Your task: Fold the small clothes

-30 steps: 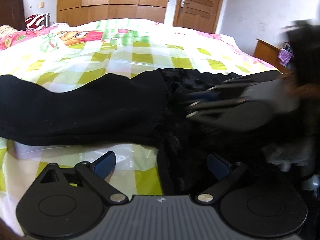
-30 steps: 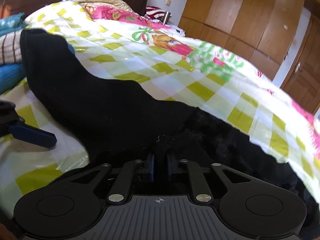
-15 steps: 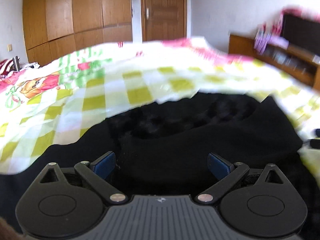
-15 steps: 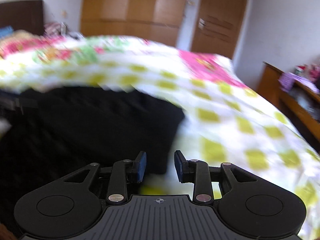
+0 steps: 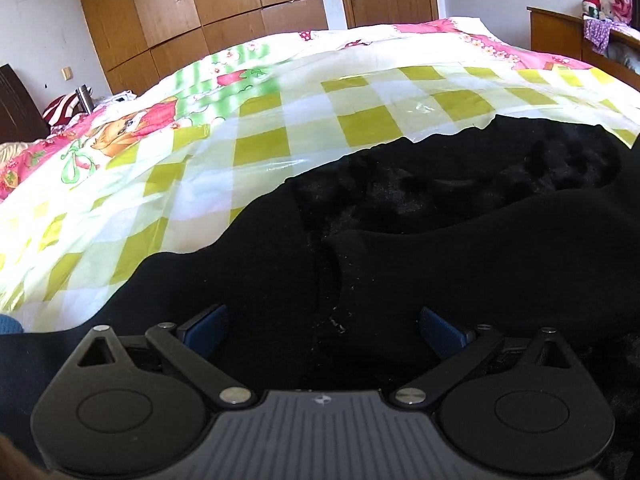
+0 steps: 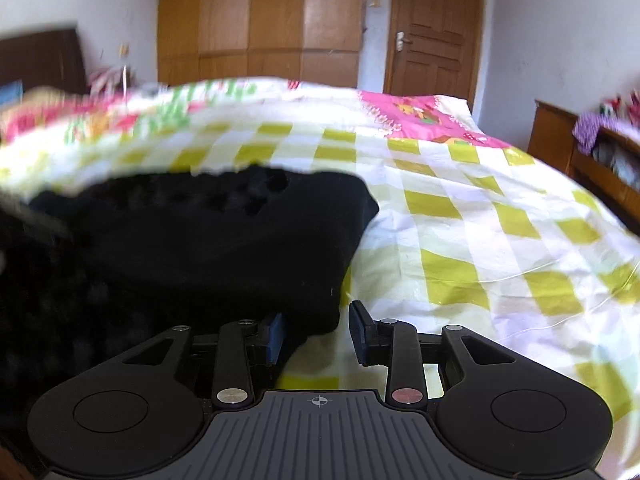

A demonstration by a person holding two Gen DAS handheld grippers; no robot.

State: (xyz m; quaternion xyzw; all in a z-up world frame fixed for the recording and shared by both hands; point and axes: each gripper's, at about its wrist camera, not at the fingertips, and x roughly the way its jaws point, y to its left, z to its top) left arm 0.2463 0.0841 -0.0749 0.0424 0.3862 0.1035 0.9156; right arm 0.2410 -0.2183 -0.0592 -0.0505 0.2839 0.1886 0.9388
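Black fabric fills the near part of both wrist views: the left gripper [image 5: 322,326] hangs over the dark garment [image 5: 460,248] with its jaws spread wide and nothing pinched, and the right gripper [image 6: 316,330] sits at the garment's right edge with its jaws parted about halfway, a corner of cloth poking in between but not squeezed — my guess is both are free so the fold can lie flat. The garment looks doubled over, smooth outside with a fuzzy lining showing further back, lying on the yellow-checked bedsheet [image 6: 460,216] — wooden wardrobe [image 6: 260,20] beyond.
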